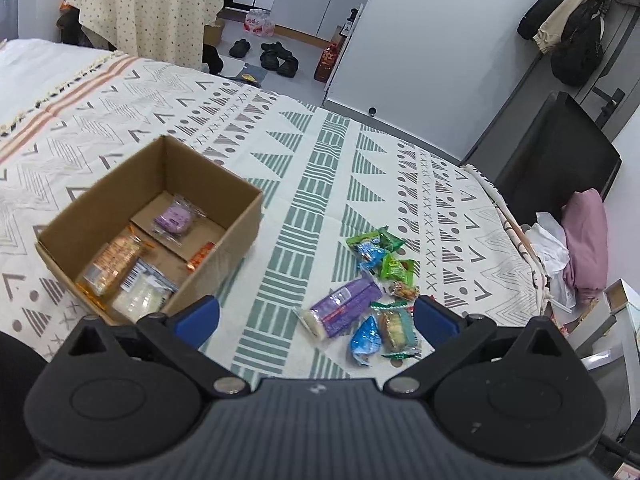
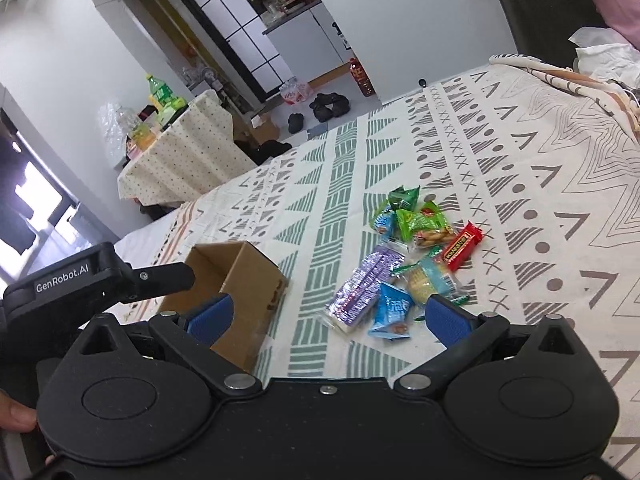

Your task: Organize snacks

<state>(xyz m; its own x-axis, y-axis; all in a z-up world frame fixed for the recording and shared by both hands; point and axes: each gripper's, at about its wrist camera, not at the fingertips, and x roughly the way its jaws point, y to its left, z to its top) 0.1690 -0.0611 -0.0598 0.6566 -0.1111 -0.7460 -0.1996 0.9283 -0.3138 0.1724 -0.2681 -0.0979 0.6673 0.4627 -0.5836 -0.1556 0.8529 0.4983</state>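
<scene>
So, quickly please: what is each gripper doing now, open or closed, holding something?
Left gripper: open, holding nothing.
Right gripper: open, holding nothing.

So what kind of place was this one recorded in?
Most likely a small apartment or studio: a bed with a patterned cover, shoes on the floor, coats hanging by the door, and a kitchen area behind.

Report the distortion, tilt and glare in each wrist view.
Left wrist view: fisheye bends the patterned bedspread edge into a curve; the brown cardboard box looks sharp, light soft and even. Right wrist view: the whole room is tilted, the bright window at left blown out, and the shiny purple snack packet glints.
</scene>
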